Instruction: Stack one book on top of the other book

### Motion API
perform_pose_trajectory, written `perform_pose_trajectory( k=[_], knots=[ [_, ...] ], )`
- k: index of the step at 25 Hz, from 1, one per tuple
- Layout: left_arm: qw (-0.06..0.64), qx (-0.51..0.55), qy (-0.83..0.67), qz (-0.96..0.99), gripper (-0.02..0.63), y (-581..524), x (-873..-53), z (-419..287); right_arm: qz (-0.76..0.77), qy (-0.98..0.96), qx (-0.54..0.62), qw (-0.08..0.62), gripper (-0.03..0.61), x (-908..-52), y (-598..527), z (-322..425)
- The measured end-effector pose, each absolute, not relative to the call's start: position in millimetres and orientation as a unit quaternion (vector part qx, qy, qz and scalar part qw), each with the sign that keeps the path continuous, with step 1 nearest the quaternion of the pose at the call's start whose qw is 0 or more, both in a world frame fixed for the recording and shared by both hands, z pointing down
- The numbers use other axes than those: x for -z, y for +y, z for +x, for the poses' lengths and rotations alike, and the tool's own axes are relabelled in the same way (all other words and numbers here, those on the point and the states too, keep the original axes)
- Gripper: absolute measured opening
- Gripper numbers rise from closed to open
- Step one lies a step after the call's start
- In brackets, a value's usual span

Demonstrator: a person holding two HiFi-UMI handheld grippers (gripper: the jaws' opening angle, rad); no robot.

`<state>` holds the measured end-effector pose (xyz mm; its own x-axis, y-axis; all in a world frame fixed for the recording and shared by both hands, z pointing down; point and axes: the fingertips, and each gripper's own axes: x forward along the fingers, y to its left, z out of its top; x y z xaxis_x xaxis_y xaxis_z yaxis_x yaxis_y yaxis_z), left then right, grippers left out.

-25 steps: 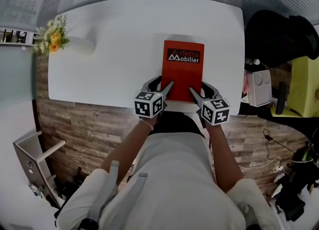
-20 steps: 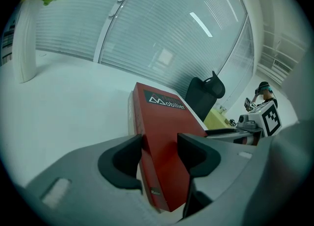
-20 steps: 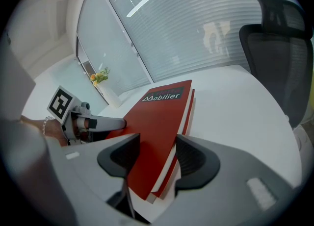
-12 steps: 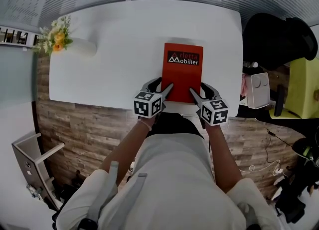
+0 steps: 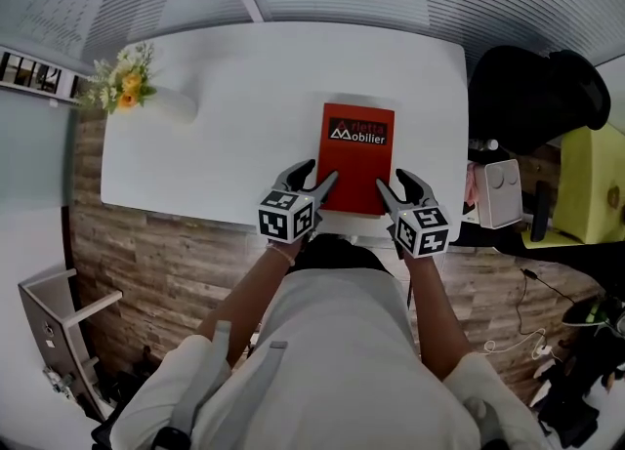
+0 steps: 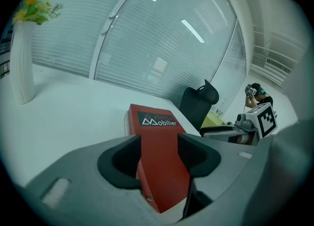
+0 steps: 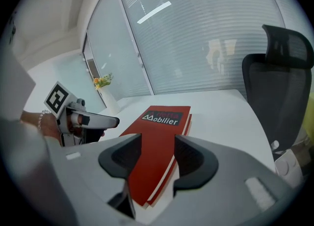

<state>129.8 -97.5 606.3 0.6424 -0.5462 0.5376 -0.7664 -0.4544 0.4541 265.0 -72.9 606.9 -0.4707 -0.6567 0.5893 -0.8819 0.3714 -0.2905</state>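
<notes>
Two claws hover side by side over the near end of the stack. The left claw (image 5: 314, 177) has its jaws well apart with nothing pinched between them. The right claw (image 5: 393, 181) is also wide open and empty, though its jaws have just been closing a little. Neither touches anything.

Just ahead of both claws and a little below them lies the red book (image 5: 358, 155), flat, with its printed label at the end farthest from the claws. It sits squarely on a second book (image 7: 189, 119), whose edge peeps out along the side nearer the right claw. Seen along either claw, the red cover fills the gap between the jaws, but the pads stand clear of it.

Under the stack spreads the white worktop (image 5: 225, 97). Far off to the left claw's side, at the worktop's corner, stands a white vase (image 5: 176, 104) of yellow flowers (image 5: 122, 87). Beyond the right claw's side, off the worktop, is a black chair (image 5: 527, 87).
</notes>
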Motion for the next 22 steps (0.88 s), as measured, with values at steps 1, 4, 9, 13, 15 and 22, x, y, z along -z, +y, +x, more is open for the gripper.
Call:
perform_pose_trajectory(
  k=[1,4,9,13,15,22],
  knots=[
    [0.341,-0.155,-0.393,0.840,0.237,-99,-601,129,0.477,-0.808,-0.287,0.191,0.210,-602,-74,265],
    [0.326,-0.141,-0.396,0.847,0.222,-104,-584,129,0.478,-0.817,-0.262,0.187,0.198,-583,-78,264],
    [0.304,-0.115,-0.400,0.857,0.179,-112,-555,128,0.478,-0.831,-0.219,0.182,0.164,-552,-86,262],
    [0.284,-0.092,-0.401,0.866,0.139,-117,-527,129,0.481,-0.838,-0.193,0.171,0.138,-523,-92,261],
    [0.269,-0.080,-0.401,0.872,0.116,-120,-510,130,0.481,-0.843,-0.177,0.163,0.124,-506,-95,261],
    [0.212,-0.041,-0.399,0.891,0.065,-126,-448,130,0.482,-0.857,-0.117,0.138,0.066,-444,-104,257]
  ],
)
